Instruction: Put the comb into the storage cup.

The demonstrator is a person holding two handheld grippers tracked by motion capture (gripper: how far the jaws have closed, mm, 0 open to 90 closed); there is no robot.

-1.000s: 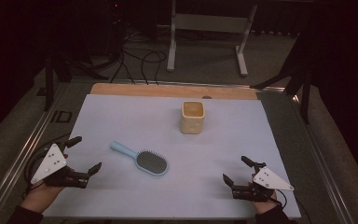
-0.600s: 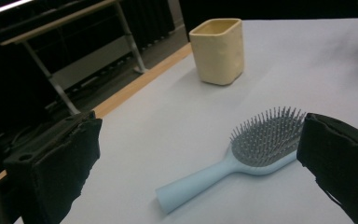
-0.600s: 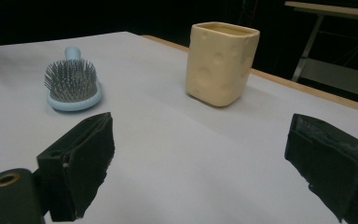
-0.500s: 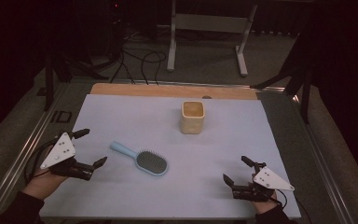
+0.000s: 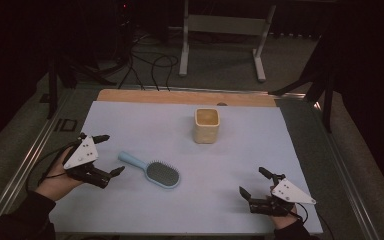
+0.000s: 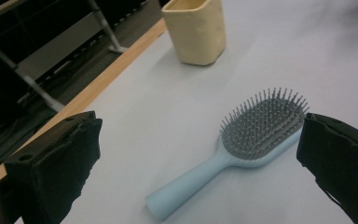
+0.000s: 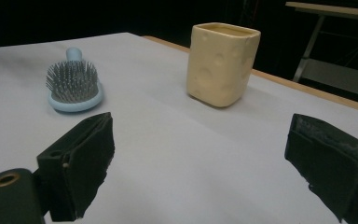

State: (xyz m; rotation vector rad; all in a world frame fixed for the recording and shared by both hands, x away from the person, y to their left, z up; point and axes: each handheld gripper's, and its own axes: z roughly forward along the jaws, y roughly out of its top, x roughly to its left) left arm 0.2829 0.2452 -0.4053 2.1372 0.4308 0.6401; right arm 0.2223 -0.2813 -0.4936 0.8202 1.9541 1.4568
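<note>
The left gripper (image 5: pixel 105 154) is hovering with its jaws spread wide, pinching nothing. The light blue hairbrush (image 5: pixel 151 170) is lying bristles-up on the pale tabletop (image 5: pixel 240 150) just ahead of it, its handle end nearest the jaws. The yellow cup (image 5: pixel 207 125) is standing beyond the brush. The right gripper (image 5: pixel 254 182) is sitting low, jaws spread and empty, well apart from both.
</note>
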